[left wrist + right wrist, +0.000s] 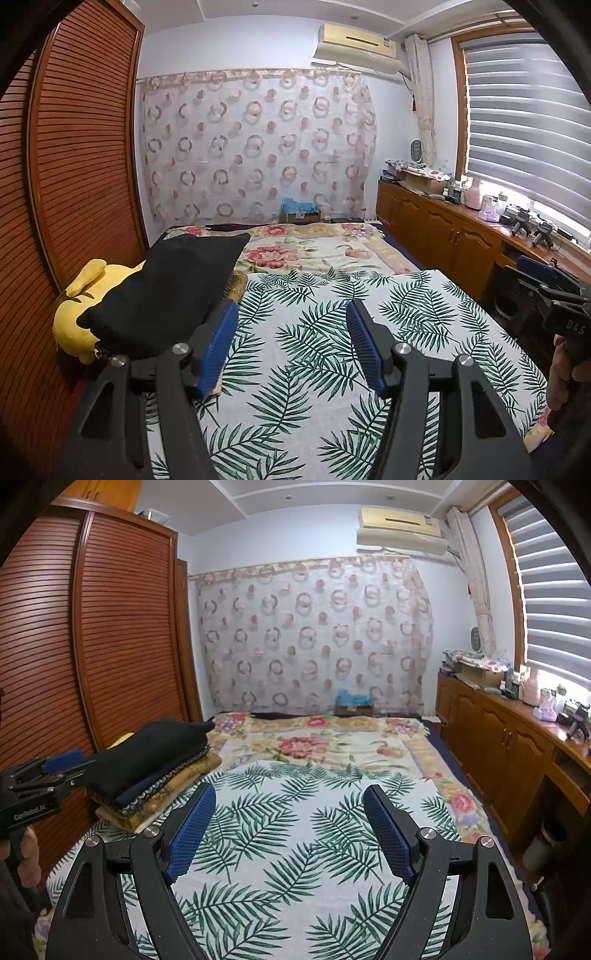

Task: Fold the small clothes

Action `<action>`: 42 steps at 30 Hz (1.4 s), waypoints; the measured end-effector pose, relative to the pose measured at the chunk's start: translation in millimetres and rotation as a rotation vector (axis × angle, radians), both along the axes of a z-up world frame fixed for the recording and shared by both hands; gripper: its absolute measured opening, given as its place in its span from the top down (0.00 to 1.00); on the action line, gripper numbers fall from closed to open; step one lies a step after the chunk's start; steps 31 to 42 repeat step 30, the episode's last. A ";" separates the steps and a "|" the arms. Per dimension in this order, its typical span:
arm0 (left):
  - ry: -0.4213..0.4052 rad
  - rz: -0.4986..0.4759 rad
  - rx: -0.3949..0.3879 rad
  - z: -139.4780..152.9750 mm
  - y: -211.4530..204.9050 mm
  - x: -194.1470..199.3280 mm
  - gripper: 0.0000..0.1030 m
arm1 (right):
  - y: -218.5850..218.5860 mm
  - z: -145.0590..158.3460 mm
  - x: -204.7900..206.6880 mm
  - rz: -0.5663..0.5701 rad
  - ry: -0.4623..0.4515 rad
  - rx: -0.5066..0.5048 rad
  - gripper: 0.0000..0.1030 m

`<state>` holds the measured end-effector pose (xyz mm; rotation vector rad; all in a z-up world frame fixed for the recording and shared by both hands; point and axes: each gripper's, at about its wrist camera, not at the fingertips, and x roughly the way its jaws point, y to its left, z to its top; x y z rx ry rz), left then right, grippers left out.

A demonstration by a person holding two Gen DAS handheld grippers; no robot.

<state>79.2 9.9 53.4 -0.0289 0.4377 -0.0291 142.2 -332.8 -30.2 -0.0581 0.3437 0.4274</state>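
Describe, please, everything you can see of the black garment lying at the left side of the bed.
The black garment is plain, dark, soft-looking cloth, folded into a thick pad with one corner pointing toward the far wall. It lies on top of a stack of folded patterned fabrics at the bed's left edge, beside the slatted wardrobe. A yellow plush toy sits partly under or behind it. Neither gripper touches it.
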 end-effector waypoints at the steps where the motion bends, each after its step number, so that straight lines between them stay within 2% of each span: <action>1: -0.001 -0.001 0.002 0.3 -0.3 -0.3 0.42 | -0.2 -0.4 0.2 -0.001 -0.002 -0.001 0.18; 42: -0.009 0.003 0.003 4.5 -4.4 -4.6 0.42 | 0.6 3.7 -2.4 -0.016 -0.006 0.004 0.18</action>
